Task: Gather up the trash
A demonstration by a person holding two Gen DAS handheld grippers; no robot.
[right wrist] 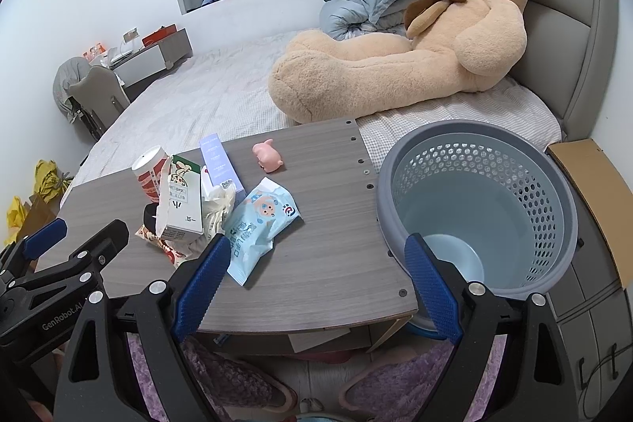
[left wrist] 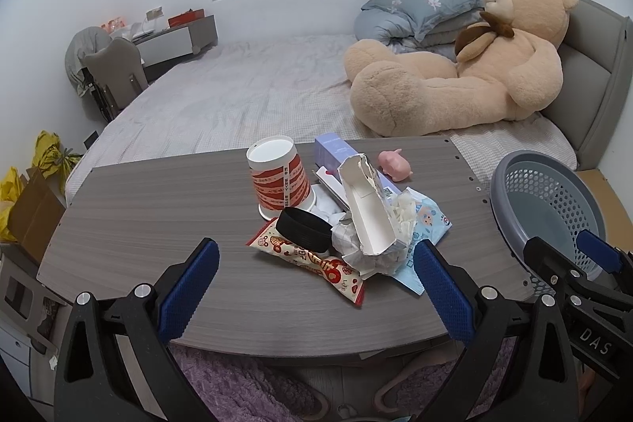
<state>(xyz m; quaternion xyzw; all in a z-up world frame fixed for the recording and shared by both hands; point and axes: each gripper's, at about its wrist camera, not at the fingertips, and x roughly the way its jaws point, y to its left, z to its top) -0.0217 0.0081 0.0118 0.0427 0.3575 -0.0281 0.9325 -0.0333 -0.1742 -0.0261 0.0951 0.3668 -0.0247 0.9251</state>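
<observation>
A heap of trash lies on the grey wooden table [left wrist: 138, 224]: an upside-down red-and-white paper cup [left wrist: 279, 178], a black lid [left wrist: 304, 229], a red snack wrapper [left wrist: 316, 263], a torn white carton [left wrist: 366, 208], crumpled tissue [left wrist: 399, 216] and a light-blue wipes pack [right wrist: 259, 220]. A lilac box [right wrist: 217, 161] lies behind the heap. My left gripper [left wrist: 316, 262] is open near the table's front edge, just short of the heap. My right gripper [right wrist: 318, 262] is open between the wipes pack and the grey perforated basket [right wrist: 514, 161], which holds nothing.
A pink toy pig [right wrist: 269, 156] sits at the table's far side. Beyond the table is a bed [left wrist: 237, 97] with a large teddy bear [left wrist: 474, 58] and pillows. A cardboard box [right wrist: 593, 192] stands right of the basket. Yellow bags [left wrist: 47, 153] lie on the floor at left.
</observation>
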